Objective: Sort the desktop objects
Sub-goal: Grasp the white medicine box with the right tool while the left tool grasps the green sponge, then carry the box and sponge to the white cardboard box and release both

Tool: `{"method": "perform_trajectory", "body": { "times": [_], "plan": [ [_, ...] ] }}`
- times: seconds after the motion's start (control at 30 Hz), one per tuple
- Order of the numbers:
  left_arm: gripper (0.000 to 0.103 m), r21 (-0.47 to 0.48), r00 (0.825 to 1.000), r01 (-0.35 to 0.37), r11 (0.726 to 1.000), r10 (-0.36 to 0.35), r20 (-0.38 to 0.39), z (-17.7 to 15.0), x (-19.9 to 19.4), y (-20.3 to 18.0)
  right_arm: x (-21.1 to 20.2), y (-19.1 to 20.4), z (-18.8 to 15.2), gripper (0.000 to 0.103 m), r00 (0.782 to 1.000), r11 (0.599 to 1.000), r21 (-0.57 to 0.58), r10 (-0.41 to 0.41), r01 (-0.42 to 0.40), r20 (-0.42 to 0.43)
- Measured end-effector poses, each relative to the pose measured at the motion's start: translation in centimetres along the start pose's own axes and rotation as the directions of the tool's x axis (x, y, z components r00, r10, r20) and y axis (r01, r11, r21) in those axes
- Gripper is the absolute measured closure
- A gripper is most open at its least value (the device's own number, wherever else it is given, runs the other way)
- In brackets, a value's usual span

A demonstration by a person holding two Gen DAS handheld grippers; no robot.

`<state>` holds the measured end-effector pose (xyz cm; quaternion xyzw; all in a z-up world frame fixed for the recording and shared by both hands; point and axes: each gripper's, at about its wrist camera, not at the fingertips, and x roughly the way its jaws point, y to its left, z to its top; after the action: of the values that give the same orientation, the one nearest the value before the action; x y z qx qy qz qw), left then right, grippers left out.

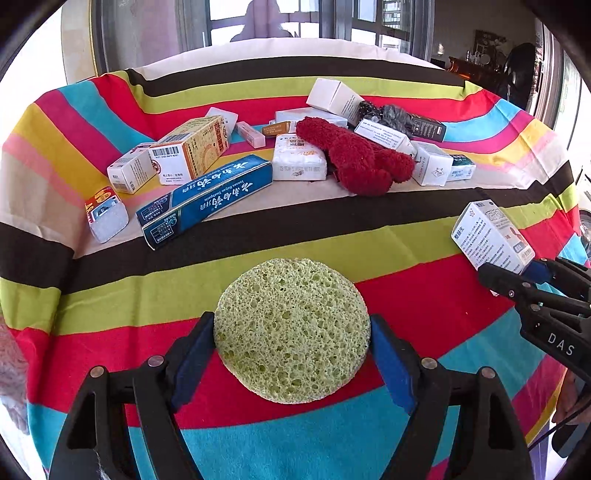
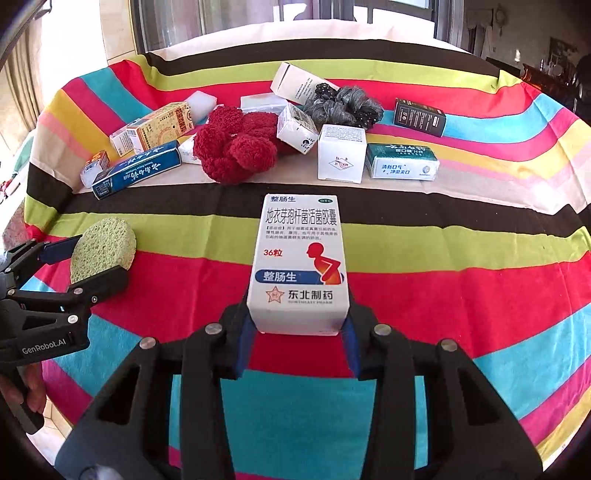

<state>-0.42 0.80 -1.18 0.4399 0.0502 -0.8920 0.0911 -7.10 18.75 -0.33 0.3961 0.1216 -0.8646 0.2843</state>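
Striped cloth over table, dark-framed windows behind — bright daylight, dim room at right.

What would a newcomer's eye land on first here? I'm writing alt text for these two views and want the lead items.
First, the round green sponge clamped in the left gripper, and the white medicine box clamped upright in the right gripper, both held over the bright striped cloth. Behind them, the fuzzy red item stands out amid the scattered boxes.
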Motion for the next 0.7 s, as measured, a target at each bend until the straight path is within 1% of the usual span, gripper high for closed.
{"method": "perform_trajectory", "body": {
  "times": [0.1, 0.23, 0.5, 0.6, 0.7],
  "plan": [
    [0.022, 0.018, 1.0, 0.008, 1.0, -0.008, 0.01, -0.9, -1.2, -1.1, -1.6, -0.6, -1.8, 0.06, 1.0, 1.0, 0.0, 0.008, -0.008, 0.013],
    [0.022, 0.051, 0.999, 0.007, 0.999, -0.009, 0.042, -1.7, -2.7, -3.7, -4.0, -1.7, -3.7, 0.06, 0.999, 1.0, 0.005, 0.008, -0.008, 0.045],
    [0.022, 0.124, 0.999, 0.023, 0.992, -0.029, 0.044, -2.5, -3.9, -7.3, -7.8, -4.1, -6.4, 0.06, 0.995, 0.998, 0.049, -0.029, 0.025, 0.092],
    [0.022, 0.146, 0.998, 0.047, 0.988, -0.053, 0.039, -2.9, -4.3, -9.0, -9.1, -4.9, -7.6, 0.06, 0.993, 0.997, 0.068, -0.04, 0.032, 0.109],
    [0.022, 0.189, 0.996, 0.061, 0.98, -0.072, 0.049, -3.4, -4.8, -11.0, -10.1, -5.7, -8.9, 0.06, 0.993, 0.995, 0.091, -0.044, 0.034, 0.113]
  ]
}}
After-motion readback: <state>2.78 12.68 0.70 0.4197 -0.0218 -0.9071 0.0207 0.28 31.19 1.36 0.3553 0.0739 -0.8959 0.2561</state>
